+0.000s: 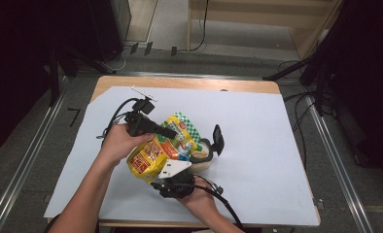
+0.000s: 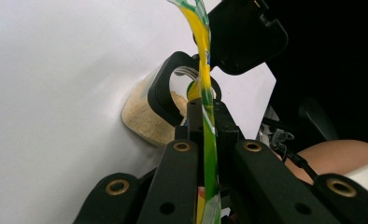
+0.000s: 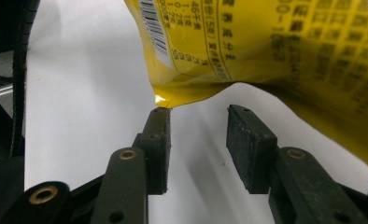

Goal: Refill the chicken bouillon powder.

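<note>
A yellow and green snack bag (image 1: 163,145) hangs above the white table sheet (image 1: 257,145). My left gripper (image 1: 169,132) comes in from the left and is shut on the bag's top edge. In the left gripper view the thin bag film (image 2: 205,70) runs straight between the closed jaws of my left gripper (image 2: 205,106). My right gripper (image 1: 174,175) sits below the bag near the front edge. Its jaws stand open in the right gripper view (image 3: 198,114), just under the bag's bottom corner (image 3: 166,99), apart from it. The printed back of the bag (image 3: 266,46) fills the top.
A clear container of beige powder (image 1: 202,158) stands right of the bag, its black flip lid (image 1: 218,139) raised. The left gripper view has the container (image 2: 142,116) and the lid (image 2: 247,32) beyond the jaws. Wooden table edge (image 1: 189,83) lies at the back.
</note>
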`<state>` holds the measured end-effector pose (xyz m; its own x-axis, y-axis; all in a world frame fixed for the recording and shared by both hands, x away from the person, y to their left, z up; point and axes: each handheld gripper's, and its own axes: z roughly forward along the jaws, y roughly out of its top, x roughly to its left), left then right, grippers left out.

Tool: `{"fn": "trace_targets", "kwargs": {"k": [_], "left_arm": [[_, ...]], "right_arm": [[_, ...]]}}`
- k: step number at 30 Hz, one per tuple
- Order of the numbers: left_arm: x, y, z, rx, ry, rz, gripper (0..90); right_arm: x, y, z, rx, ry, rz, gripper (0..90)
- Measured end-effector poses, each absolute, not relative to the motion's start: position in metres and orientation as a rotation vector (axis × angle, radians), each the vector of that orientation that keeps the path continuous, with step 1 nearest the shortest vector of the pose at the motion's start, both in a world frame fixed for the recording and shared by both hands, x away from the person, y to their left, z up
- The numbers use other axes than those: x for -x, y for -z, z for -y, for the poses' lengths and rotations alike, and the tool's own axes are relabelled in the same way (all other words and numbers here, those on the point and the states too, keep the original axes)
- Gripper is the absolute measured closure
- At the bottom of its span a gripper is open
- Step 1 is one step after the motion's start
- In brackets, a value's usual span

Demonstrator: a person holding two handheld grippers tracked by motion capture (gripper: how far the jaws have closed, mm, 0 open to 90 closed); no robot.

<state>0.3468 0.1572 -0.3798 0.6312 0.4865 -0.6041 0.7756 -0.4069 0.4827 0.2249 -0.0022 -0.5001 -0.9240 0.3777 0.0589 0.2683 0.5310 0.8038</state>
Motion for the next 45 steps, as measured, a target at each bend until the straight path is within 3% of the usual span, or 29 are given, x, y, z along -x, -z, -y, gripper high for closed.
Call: {"fn": "trace_targets", "kwargs": {"k": [8, 12, 30, 45], "left_arm": [[-0.344, 0.370, -0.161, -2.080, 0.500, -0.943, 90.0], [-0.343, 0.365, -0.167, -2.058, 0.515, -0.910, 90.0], [-0.342, 0.359, -0.176, -2.050, 0.496, -0.825, 90.0], [-0.349, 0.361, -0.199, -1.984, 0.477, -0.873, 90.0]], "right_arm": [[-0.225, 0.501, 0.005, -0.589, -1.366, -2.618, 60.5], [-0.225, 0.500, 0.005, -0.596, -1.394, -2.601, 55.1], [-0.227, 0.491, 0.012, -0.584, -1.439, -2.559, 56.7], [-0.228, 0.485, 0.015, -0.577, -1.454, -2.542, 55.8]]}}
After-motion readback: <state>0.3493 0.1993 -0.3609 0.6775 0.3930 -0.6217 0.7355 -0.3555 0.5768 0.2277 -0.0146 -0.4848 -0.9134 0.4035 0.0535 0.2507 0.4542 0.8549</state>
